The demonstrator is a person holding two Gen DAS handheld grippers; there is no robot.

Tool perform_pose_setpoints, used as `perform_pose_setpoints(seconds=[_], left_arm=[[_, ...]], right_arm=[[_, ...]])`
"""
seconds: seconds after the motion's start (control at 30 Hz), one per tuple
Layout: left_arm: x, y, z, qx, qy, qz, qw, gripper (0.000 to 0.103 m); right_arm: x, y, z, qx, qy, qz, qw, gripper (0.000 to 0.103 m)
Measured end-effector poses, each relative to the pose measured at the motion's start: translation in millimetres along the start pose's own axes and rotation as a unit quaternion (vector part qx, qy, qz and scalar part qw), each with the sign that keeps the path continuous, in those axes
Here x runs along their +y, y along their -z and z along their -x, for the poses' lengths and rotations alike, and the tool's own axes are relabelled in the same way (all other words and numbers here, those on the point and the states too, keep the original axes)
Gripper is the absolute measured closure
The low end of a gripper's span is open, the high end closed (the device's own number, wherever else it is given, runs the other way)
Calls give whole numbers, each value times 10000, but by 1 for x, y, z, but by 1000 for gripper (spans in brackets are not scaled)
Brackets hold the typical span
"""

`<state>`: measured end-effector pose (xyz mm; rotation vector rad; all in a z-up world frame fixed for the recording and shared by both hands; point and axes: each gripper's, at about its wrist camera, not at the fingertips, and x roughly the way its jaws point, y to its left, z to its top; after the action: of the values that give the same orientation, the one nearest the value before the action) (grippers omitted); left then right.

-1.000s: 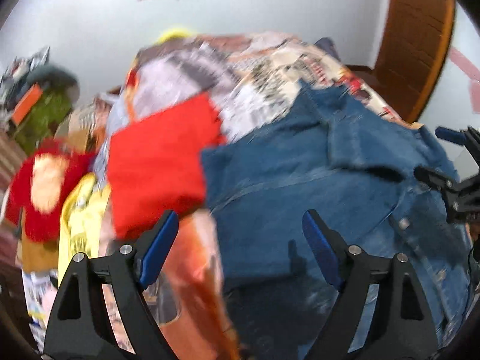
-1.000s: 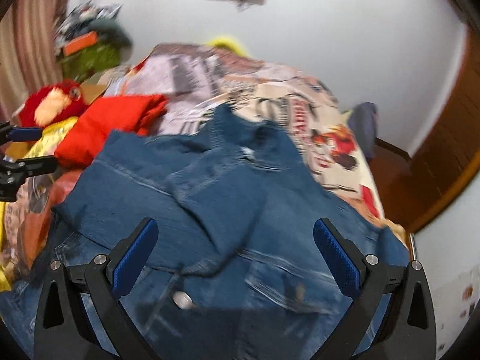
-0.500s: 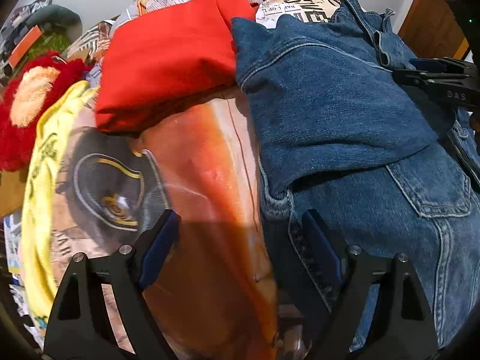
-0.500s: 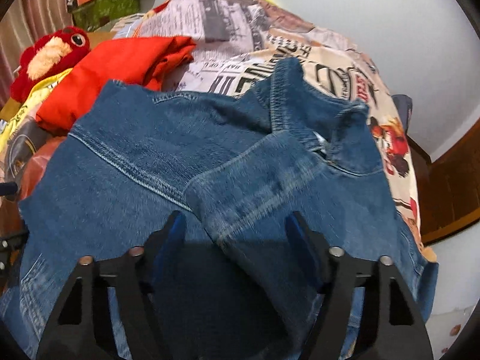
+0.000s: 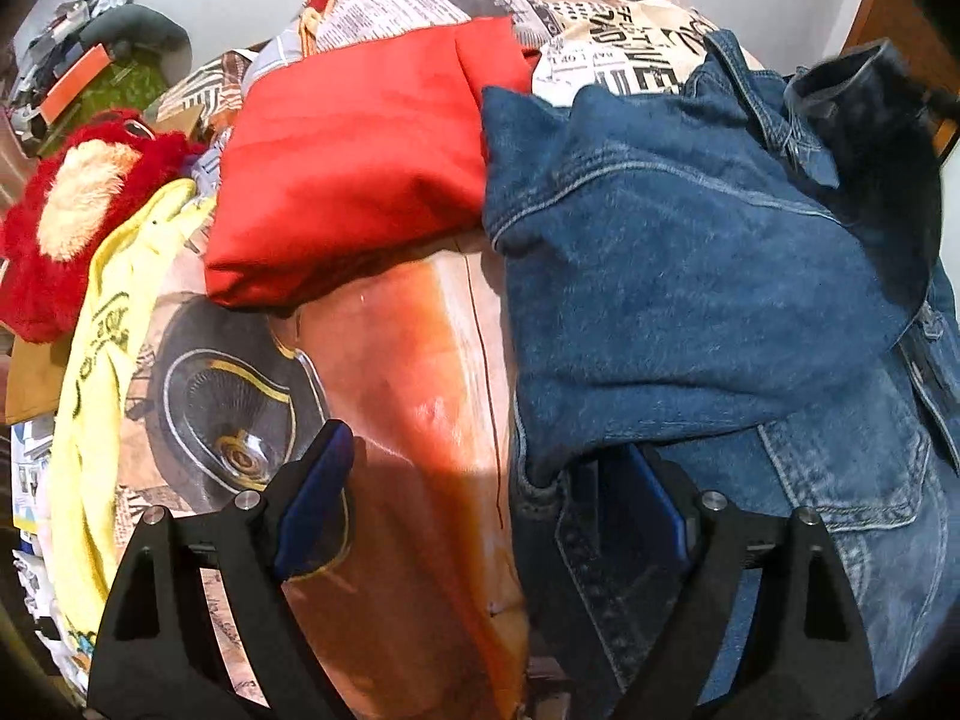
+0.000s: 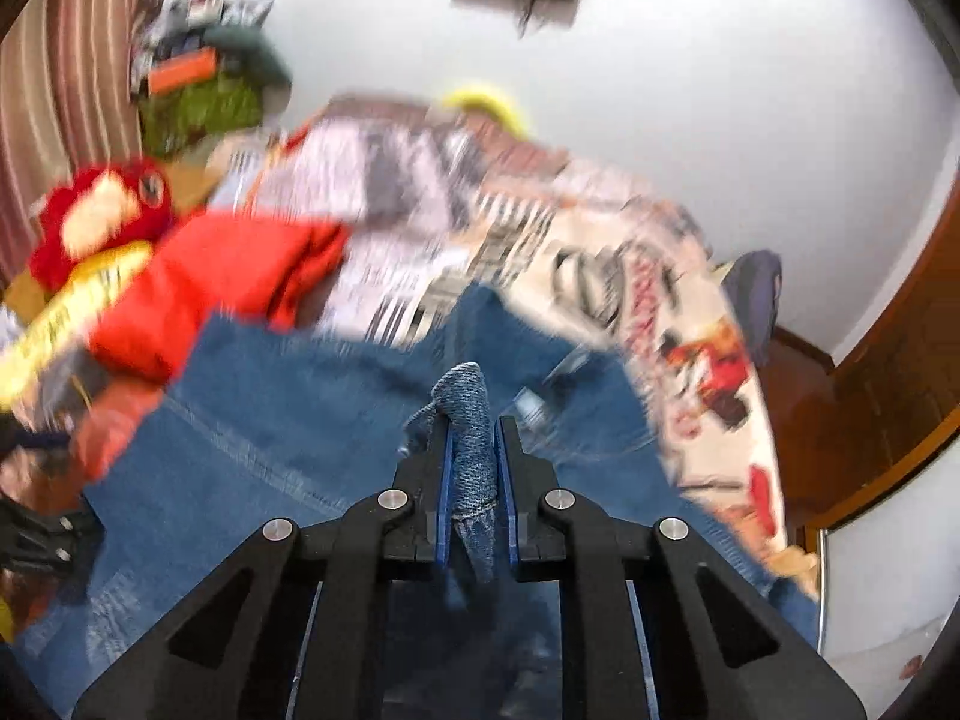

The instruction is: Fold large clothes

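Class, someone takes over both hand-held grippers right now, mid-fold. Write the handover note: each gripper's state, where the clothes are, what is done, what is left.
Right gripper: shut on a pinched fold of the denim jacket.
Left gripper: open, low over the jacket's near edge, holding nothing.
Jacket lies on the printed bedspread, one part already folded over its body. Folded red garment sits beside it.
Left: grip the near edge, complete the fold, flatten it.

The left claw hangs wide open at six o'clock, straddling the denim jacket's edge; a red garment lies toward eleven.
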<state>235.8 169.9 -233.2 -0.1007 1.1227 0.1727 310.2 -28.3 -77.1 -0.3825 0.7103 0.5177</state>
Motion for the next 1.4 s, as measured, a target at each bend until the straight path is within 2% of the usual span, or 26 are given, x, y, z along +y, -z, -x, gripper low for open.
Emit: perform_pose_setpoints(seconds=[0.17,0.33,0.43,0.57,0.8,0.93,1.07,1.17,1.27,1.4], left_arm=[[-8,-6,6,-76,-166,-91,9998,16],[-17,-7,7,-139,-341,-166,9992,17],[-22,-6,4,-106,-412,-230,9988,16],[-27,-4,2,-81,-520,-336,9981,16],[-34,-1,2,-66,-605,-536,9967,16],[-36,1,4,-62,-578,-536,9969,16],[-39,2,10,-82,-505,-575,9970,17],[-43,1,23,-184,-312,-639,9973,16],[-48,-4,42,-360,-111,-711,9968,16],[-60,-19,65,-642,-59,-844,9943,16]], right_arm=[[-45,-21,44,-642,153,-447,9968,92],[-75,-8,70,-945,187,-867,9916,94],[-84,14,63,-733,229,-1058,9914,94],[-96,54,41,-239,237,-1361,9901,94],[-123,129,14,510,178,-2044,9774,94],[-131,157,5,848,6,-2329,9688,94],[-135,170,4,941,-54,-2461,9647,93],[-137,169,7,939,-80,-2476,9643,91],[-139,165,15,976,174,-2332,9674,90],[-151,160,38,864,382,-2257,9696,89]])
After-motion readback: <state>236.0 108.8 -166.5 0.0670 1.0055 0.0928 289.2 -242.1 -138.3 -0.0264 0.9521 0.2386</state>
